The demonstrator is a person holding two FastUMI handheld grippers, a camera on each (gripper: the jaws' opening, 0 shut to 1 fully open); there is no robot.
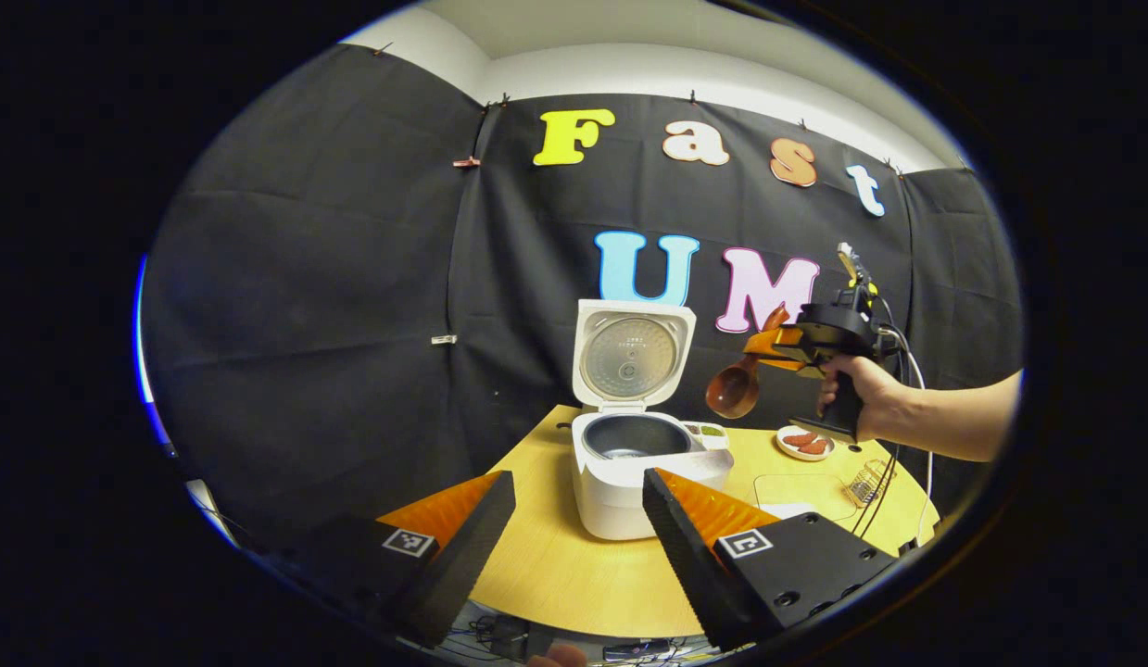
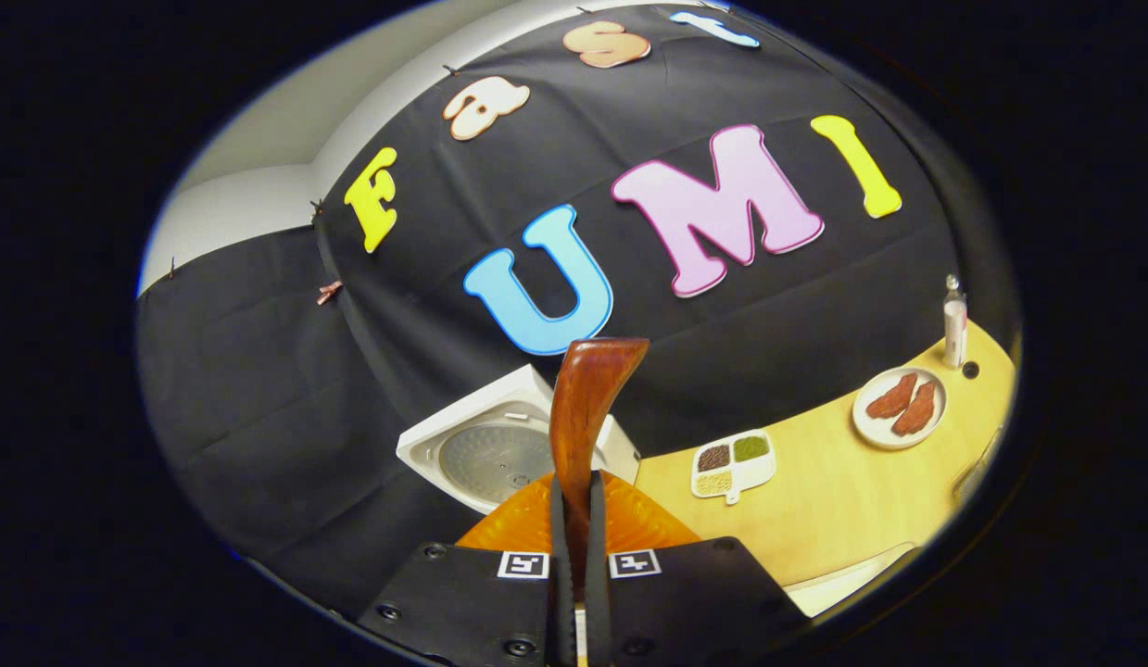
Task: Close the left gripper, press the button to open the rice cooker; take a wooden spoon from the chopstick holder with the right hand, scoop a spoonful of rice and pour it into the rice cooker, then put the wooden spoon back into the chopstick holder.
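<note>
Now wooden spoon (image 2: 587, 408) clamped betw. R tongs (image 2: 574, 519).

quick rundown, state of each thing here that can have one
rice cooker: upright on the table, open
lid: raised, inner face showing
inner pot: in the cooker, contents hard to tell
wooden spoon: held in the air by the handle, bowl hanging low
right gripper: shut on wooden spoon
left gripper: open, holding nothing
round plate: on the table, two reddish pieces on it

Your worktop (image 1: 555, 565), pale wood, carries: open rice cooker (image 1: 629, 463); divided dish of grains (image 2: 733, 460); plate of red pieces (image 2: 900, 408); small bottle (image 2: 953, 324); wire rack (image 1: 867, 482).
</note>
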